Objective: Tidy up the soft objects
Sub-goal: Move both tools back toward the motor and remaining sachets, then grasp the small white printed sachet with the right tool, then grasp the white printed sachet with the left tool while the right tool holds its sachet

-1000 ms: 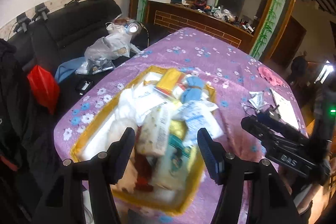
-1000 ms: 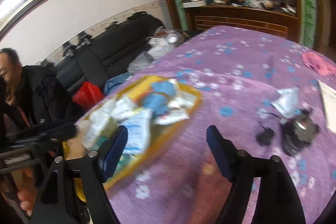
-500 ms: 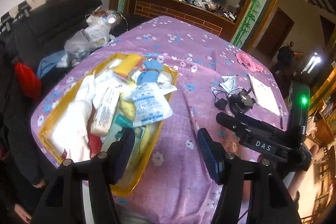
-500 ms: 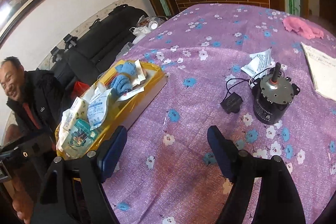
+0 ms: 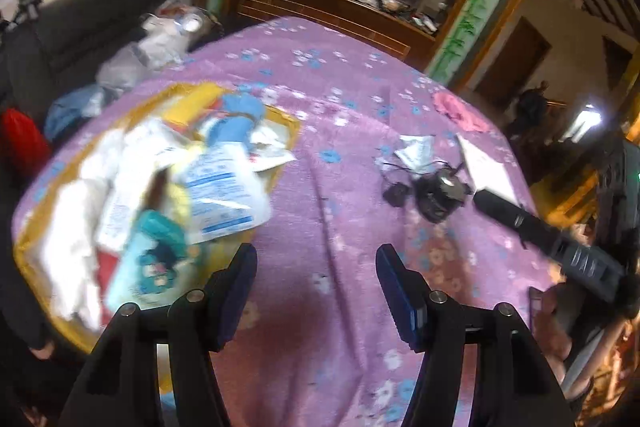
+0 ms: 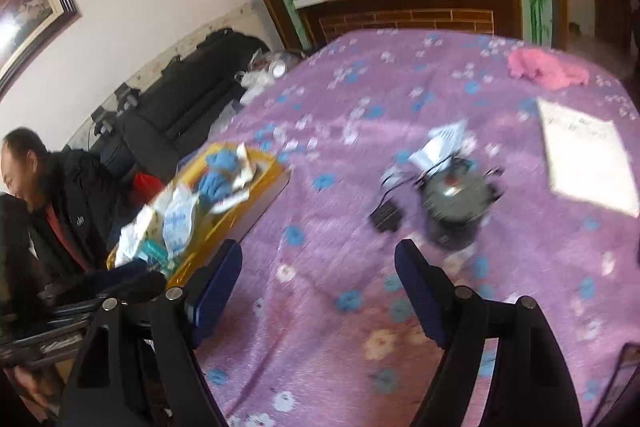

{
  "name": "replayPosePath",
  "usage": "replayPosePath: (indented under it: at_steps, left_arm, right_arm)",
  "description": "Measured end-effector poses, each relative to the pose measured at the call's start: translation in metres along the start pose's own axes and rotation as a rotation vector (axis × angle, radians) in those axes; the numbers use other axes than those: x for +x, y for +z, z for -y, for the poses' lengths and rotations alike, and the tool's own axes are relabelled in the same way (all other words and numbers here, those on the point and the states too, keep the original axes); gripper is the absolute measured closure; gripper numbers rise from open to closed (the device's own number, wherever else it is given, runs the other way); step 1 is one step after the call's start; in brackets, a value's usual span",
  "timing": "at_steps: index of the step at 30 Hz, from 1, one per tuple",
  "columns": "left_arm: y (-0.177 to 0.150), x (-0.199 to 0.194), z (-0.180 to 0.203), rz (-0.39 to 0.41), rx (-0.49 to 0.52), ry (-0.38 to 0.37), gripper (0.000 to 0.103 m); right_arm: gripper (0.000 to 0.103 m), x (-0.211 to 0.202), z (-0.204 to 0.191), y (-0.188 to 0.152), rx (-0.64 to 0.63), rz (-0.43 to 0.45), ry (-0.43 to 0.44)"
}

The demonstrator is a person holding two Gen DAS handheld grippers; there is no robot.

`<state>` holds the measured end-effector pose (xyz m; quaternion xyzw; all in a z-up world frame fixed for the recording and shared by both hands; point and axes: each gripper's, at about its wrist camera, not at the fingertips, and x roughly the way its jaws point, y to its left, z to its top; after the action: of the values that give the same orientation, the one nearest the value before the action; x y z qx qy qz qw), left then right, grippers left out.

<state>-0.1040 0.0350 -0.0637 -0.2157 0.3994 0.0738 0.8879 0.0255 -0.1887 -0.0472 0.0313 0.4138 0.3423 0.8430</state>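
left wrist view: the left tongs [image 5: 316, 287] stand wide over bare purple flowered cloth on the worktop [image 5: 340, 187], nothing between the blue pads. at ten o'clock from them a yellow tray [image 5: 288, 119] is heaped with soft packets, among them a blue cloth bundle [image 5: 240, 115], a white pouch with blue print [image 5: 224, 195] and a teal pack [image 5: 156, 247]. at two o'clock a small grey motor [image 5: 440, 195] stands by a black plug [image 5: 394, 193] and a crumpled wrapper [image 5: 414, 151], with a white sheet [image 5: 486, 171] just beyond and a pink cloth [image 5: 460, 111] near the far edge. right wrist view: the right tongs [image 6: 320, 287] are likewise wide and empty, above the cloth between tray and motor. the tray lies at ten o'clock from them, the motor at one o'clock. a person in a dark jacket [image 6: 64, 203] sits at the worktop's left edge; a black sofa [image 6: 192, 87] stands behind.
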Motion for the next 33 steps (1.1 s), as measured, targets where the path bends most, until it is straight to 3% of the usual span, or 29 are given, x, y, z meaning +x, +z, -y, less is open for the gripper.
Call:
replayPosePath:
  at_steps: [3,5,10,12,14,16,21,23,26,28,33]
  left_arm:
    - [0.007,0.009,0.009,-0.041,0.055,-0.024,0.038]
    - [0.014,0.013,0.009,-0.047,0.041,-0.038,0.038]
    - [0.022,0.023,0.007,-0.073,0.026,-0.074,0.038]
    - [0.023,0.027,0.008,-0.077,0.036,-0.079,0.038]
    - [0.023,0.031,0.008,-0.088,0.043,-0.082,0.038]
    - [0.023,0.036,0.006,-0.096,0.038,-0.088,0.038]
    - [0.021,0.040,-0.001,-0.106,0.025,-0.082,0.038]
    - [0.019,0.039,-0.003,-0.106,0.018,-0.077,0.038]
    - [0.018,0.034,-0.005,-0.100,0.008,-0.073,0.038]
    - [0.017,0.030,-0.003,-0.093,0.015,-0.076,0.038]
    - [0.016,0.013,-0.005,-0.063,-0.009,-0.089,0.038]
  right_arm:
    - [0.025,-0.002,0.025,0.024,0.057,0.000,0.004]
    - [0.025,0.006,0.040,0.046,0.079,-0.017,-0.006]
    - [0.026,0.052,0.085,0.090,0.114,-0.097,-0.131]
    - [0.032,0.083,0.113,0.097,0.167,-0.196,-0.138]
    - [0.054,0.109,0.136,0.097,0.252,-0.272,-0.094]
    - [0.058,0.127,0.146,0.095,0.281,-0.310,-0.061]
    - [0.070,0.149,0.148,0.099,0.276,-0.312,-0.094]
    - [0.101,0.160,0.147,0.098,0.270,-0.346,-0.102]
    - [0.101,0.160,0.137,0.105,0.240,-0.325,-0.068]
    - [0.101,0.145,0.122,0.110,0.206,-0.254,-0.070]
    - [0.101,0.086,0.061,0.108,0.133,-0.132,0.037]
